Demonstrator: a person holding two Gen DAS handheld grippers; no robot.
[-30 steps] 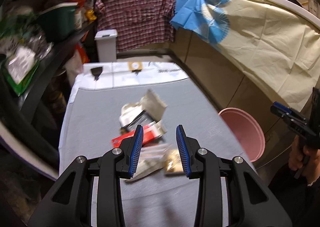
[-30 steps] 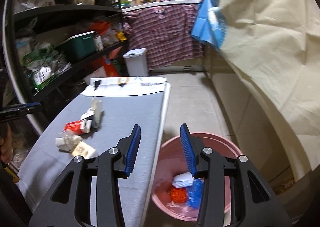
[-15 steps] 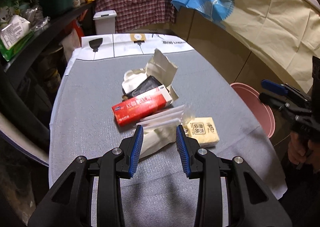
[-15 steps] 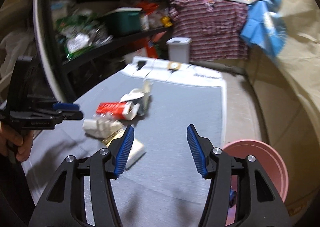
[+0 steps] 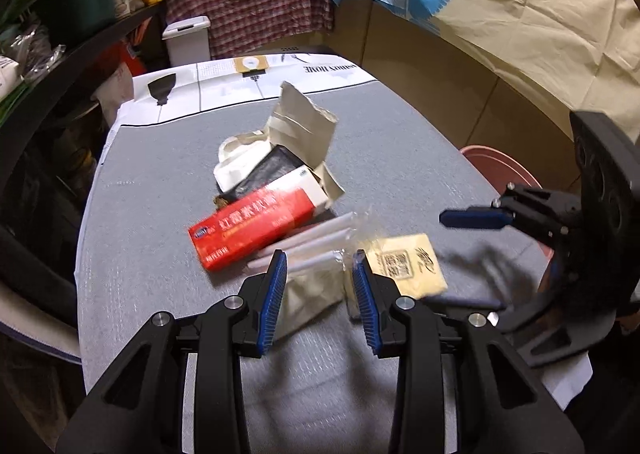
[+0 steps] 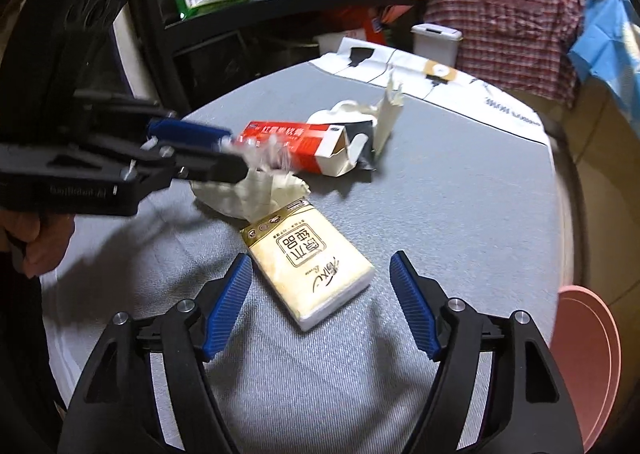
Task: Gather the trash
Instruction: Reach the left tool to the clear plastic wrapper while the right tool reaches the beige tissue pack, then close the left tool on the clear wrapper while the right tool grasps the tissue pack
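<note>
A pile of trash lies on the grey table (image 5: 132,190): a red box (image 5: 252,230), a clear packet of white sticks (image 5: 304,246), crumpled beige paper (image 5: 316,286), a cream tissue pack (image 5: 404,262) and a torn paper bag (image 5: 296,130). My left gripper (image 5: 320,278) is open, its fingers either side of the stick packet and crumpled paper. My right gripper (image 6: 320,302) is open wide around the near end of the tissue pack (image 6: 308,266). It also shows in the left wrist view (image 5: 476,218). The red box (image 6: 288,142) lies behind.
A pink bucket (image 5: 500,170) stands on the floor by the table's right edge; its rim shows in the right wrist view (image 6: 588,366). Dark shelves (image 6: 248,18) with clutter stand left. A white bin (image 5: 188,38) stands beyond the table's far end.
Both grippers have moved in over the trash pile. The right gripper swung from the pink bucket to the tissue pack and opened wider. The left gripper came down around the stick packet.
</note>
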